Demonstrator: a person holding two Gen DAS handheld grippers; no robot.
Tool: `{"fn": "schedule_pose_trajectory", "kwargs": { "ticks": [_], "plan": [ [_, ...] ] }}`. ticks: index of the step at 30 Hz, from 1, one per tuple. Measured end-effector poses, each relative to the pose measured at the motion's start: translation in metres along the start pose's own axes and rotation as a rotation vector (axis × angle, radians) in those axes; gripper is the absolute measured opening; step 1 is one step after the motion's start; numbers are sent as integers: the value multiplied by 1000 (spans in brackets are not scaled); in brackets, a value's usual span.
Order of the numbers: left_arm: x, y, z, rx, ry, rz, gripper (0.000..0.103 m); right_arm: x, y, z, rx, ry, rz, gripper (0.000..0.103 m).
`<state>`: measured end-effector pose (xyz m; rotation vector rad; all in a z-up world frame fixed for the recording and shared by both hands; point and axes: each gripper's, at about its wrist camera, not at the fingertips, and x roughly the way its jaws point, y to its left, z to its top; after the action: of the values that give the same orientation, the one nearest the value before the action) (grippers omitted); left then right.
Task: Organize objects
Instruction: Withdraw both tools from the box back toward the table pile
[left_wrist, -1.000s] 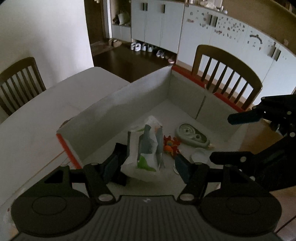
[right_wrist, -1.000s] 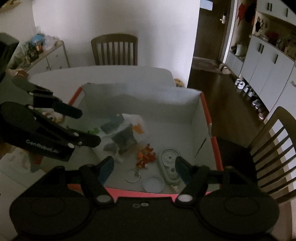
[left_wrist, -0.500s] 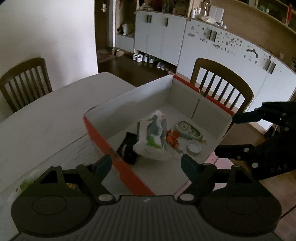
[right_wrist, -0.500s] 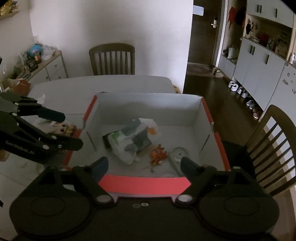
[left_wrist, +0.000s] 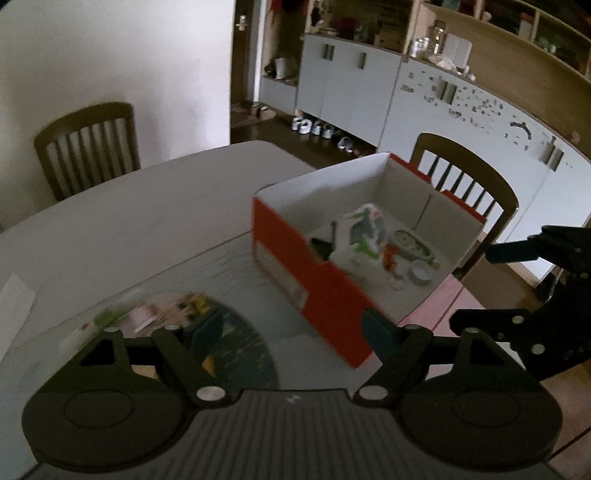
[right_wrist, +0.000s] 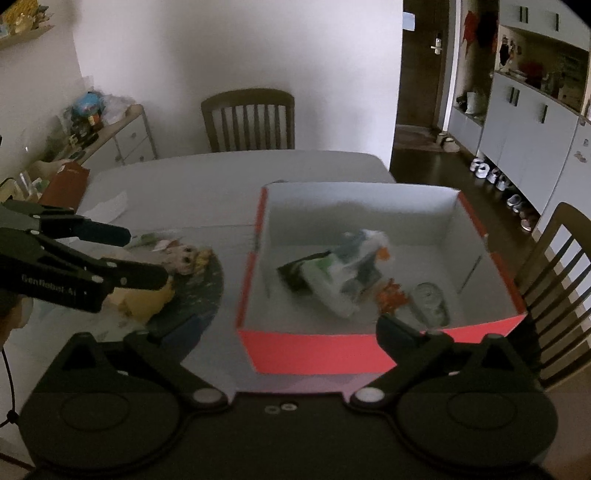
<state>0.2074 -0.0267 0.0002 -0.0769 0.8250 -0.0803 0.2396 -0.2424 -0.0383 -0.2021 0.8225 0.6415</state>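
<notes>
A red box (right_wrist: 314, 352) with white inner walls (left_wrist: 325, 295) stands on the table. In it lie a white plastic bag (right_wrist: 343, 275) (left_wrist: 360, 236), an orange toy (right_wrist: 391, 295) (left_wrist: 388, 254), a grey tape dispenser (right_wrist: 430, 301) (left_wrist: 412, 242) and a round lid (left_wrist: 421, 275). My left gripper (left_wrist: 290, 326) (right_wrist: 144, 255) is open and empty, above a dark round mat (right_wrist: 207, 288) left of the box. On the mat lie small dolls (right_wrist: 184, 254). My right gripper (right_wrist: 284, 328) (left_wrist: 474, 285) hangs before the box's near wall, jaws opening, nothing between them.
A yellow item (right_wrist: 144, 299) lies on the mat and a white paper (right_wrist: 109, 206) further back. Wooden chairs stand at the table's far end (right_wrist: 247, 118) and right side (right_wrist: 554, 266). A cluttered sideboard (right_wrist: 110, 144) is at the left wall, with cabinets (left_wrist: 369, 85) beyond.
The left gripper let go of the white bag, which now lies in the box. Both grippers drew back out of the box and opened wider; the left one shifted over the mat.
</notes>
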Motion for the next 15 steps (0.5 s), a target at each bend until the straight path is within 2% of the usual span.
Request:
{"fn": "schedule_pose_trajectory", "kwargs": {
  "ticks": [3, 6, 12, 14, 15],
  "plan": [
    [-9, 18, -10, -16, 0, 5, 82, 3, 16, -1, 4, 11, -6, 101],
    [-14, 35, -19, -26, -2, 15, 92, 6, 28, -1, 11, 21, -11, 101],
    [-20, 66, -36, -44, 2, 48, 93, 13, 52, -2, 22, 31, -30, 101],
    [-20, 77, -41, -52, 3, 66, 102, 17, 59, -1, 34, 37, -35, 101],
    [-20, 83, -44, -56, 1, 80, 102, 19, 62, -1, 38, 40, -35, 101]
  ]
}}
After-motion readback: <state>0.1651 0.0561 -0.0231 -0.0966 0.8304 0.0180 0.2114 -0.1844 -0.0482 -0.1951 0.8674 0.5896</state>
